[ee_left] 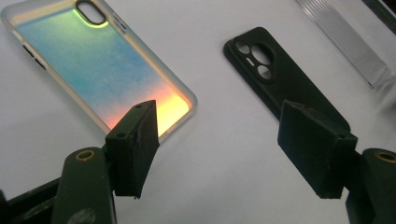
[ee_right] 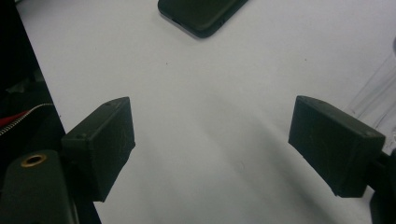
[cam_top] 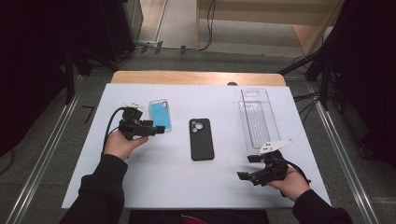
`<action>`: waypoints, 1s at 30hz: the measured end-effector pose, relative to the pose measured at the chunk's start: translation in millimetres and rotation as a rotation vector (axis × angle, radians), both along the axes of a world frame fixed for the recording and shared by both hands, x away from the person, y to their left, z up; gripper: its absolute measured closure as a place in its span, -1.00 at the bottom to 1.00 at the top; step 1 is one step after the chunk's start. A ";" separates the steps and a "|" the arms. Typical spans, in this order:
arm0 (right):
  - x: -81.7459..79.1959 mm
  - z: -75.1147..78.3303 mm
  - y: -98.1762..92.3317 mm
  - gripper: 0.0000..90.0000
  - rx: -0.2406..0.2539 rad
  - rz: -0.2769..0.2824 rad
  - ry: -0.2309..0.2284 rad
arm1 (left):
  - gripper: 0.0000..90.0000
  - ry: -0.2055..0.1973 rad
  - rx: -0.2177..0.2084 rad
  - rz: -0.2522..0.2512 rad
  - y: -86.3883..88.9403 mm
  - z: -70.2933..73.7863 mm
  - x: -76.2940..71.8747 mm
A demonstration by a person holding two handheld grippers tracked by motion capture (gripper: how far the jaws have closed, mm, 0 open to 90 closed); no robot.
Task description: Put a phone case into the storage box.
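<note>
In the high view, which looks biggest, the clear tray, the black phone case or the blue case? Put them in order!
1. Clear tray, clearly the longest.
2. Black phone case.
3. Blue case, but these two look nearly alike and the blue one lies farther away, so that order is unsure.

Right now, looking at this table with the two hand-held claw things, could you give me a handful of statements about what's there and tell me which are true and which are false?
1. The black phone case lies flat near the middle of the white table. True.
2. The left gripper is clamped shut on the iridescent phone case. False: its jaws stand open and hold nothing; the case lies flat on the table by them.
3. A clear plastic tray lies toward the right side of the table. True.
4. The black phone case sits inside the clear tray. False: it lies apart from it, on the bare table.
5. The right gripper is open and empty. True.
</note>
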State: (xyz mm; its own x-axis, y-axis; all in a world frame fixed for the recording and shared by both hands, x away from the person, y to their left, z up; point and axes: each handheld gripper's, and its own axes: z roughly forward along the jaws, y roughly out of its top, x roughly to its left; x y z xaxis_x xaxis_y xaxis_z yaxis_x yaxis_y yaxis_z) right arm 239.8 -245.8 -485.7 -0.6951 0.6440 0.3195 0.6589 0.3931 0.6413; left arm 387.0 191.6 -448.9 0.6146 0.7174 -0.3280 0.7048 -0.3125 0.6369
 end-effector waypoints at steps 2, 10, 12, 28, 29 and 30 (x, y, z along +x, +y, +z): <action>0.0 -0.2 0.1 -0.72 -0.001 0.002 0.000 | -0.33 -0.001 -0.006 0.009 -0.5 -0.6 4.2; -0.3 -0.4 0.9 -0.72 -0.005 0.013 0.002 | -0.28 0.004 0.022 0.028 -5.5 -7.4 21.0; -0.3 -0.7 0.8 -0.72 -0.006 0.013 0.002 | -0.27 0.009 0.027 0.030 -5.6 -10.7 23.3; -1.3 -0.5 0.8 -0.72 -0.017 0.013 0.003 | 1.00 0.061 0.098 0.098 -1.1 -37.7 28.3; -1.4 -0.5 0.9 -0.72 -0.017 0.013 0.003 | 1.00 0.059 0.105 0.096 -2.0 -38.8 28.1; -1.4 -0.5 0.9 -0.72 -0.017 0.013 0.003 | 1.00 0.063 0.113 0.091 -2.7 -39.7 28.0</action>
